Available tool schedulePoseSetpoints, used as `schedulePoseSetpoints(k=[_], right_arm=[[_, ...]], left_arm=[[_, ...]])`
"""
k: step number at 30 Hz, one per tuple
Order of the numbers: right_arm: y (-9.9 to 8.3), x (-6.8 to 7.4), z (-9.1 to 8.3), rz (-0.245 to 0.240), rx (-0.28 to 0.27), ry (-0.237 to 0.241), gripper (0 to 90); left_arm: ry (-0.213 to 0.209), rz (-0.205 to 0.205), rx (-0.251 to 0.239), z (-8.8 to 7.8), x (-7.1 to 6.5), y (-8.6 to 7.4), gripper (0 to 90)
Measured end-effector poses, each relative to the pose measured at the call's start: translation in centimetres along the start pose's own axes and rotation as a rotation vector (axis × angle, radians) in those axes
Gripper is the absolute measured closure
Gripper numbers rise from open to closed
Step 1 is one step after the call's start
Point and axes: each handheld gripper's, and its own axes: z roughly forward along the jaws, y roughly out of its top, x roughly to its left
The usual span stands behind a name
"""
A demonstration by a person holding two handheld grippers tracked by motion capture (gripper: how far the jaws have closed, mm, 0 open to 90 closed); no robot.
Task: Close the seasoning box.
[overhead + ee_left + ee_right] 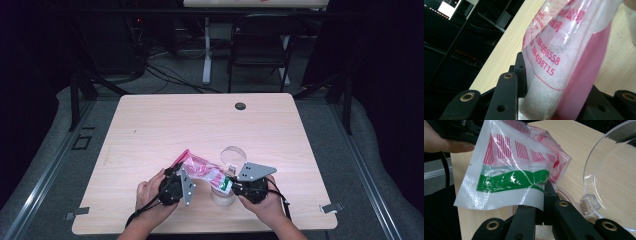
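Nearest the high view I see my two forearms entering from the bottom edge, each hand carrying a tool. The left tool [176, 175] sits at the near middle of the surface [150, 125]; the right tool [235, 181] is just beside it to the right, with its grey plate on top.

Between them hangs the bag [202, 169], a clear plastic pouch with pink-red print and a green band at one end. In the left gripper view the bag [564, 62] stands between the black jaws, which press on its lower end; white grainy contents show through the film. I record the left tool [546, 105] as clamped on the bag. In the right gripper view the jaws are closed on the sealed white edge of the bag [509, 170], just below the green band; the right tool [541, 195] grips it there. The bag is thus held off the surface by both tools, stretched from left to right.

Under the right end of the bag stands a white cup [222, 196], touching the surface. Just beyond it lies a clear lid [232, 155], seen close in the right gripper view as a transparent round piece [614, 182].

Farther off, a dark grommet [240, 106] sits near the far edge. Beyond the surface stands a chair [260, 45] on the floor.
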Motion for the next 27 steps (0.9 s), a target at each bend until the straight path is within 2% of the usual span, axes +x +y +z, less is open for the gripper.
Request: schedulePoseSetpoints(k=[3,11,19,27], right_arm=[[0.0,0.1,0.1,0.000,0.005,-0.001,90.0],[0.3,0.3,0.4,-0.011,0.010,0.001,90.0],[0.5,0.6,0.8,-0.034,0.021,0.000,90.0],[0.5,0.6,1.1,-0.036,0.025,0.007,90.0]], left_arm=[[-0.030,-0.038,0.000,0.2,-0.1,-0.3,71.7],[-0.079,-0.091,0.014,0.5,-0.4,-0.8,71.6],[-0.150,-0.156,0.018,1.3,-0.6,-1.4,72.4],[-0.207,-0.191,0.025,1.9,-1.0,-1.8,73.2]])
